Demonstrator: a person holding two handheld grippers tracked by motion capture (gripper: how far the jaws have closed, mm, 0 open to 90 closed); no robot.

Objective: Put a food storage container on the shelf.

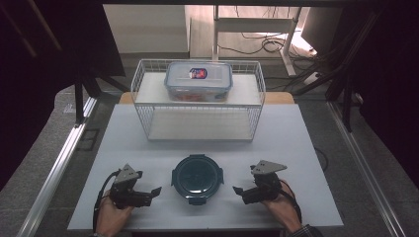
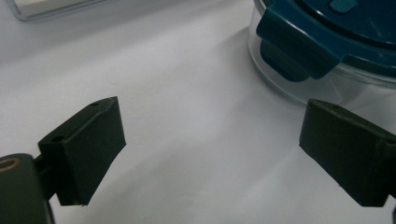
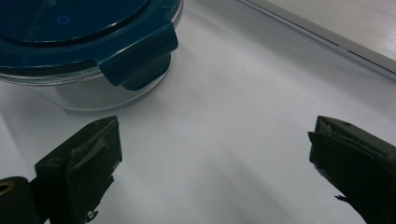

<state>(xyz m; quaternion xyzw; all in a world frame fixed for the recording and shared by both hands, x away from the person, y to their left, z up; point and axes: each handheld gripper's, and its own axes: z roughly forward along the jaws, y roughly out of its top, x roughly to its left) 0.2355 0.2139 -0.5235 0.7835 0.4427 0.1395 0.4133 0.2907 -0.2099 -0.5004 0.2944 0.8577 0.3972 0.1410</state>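
Note:
A round clear container with a dark teal clip-on lid [image 1: 197,178] stands at the front middle of the white table [image 1: 291,148]. My left gripper [image 1: 152,193] rests on the table to its left, open, with nothing between its jaws. My right gripper [image 1: 239,192] rests to the container's right, open too and holding nothing. In the left gripper view the container [image 2: 327,42] is at the upper right, just beyond the wide-apart jaws. In the right gripper view the container [image 3: 88,46] sits at the upper left, close to the left jaw.
A white wire basket rack [image 1: 197,98] stands at the back of the table. On its top shelf sits a rectangular clear box with a blue-rimmed lid [image 1: 198,80]. Dark frames and cables lie beyond the table.

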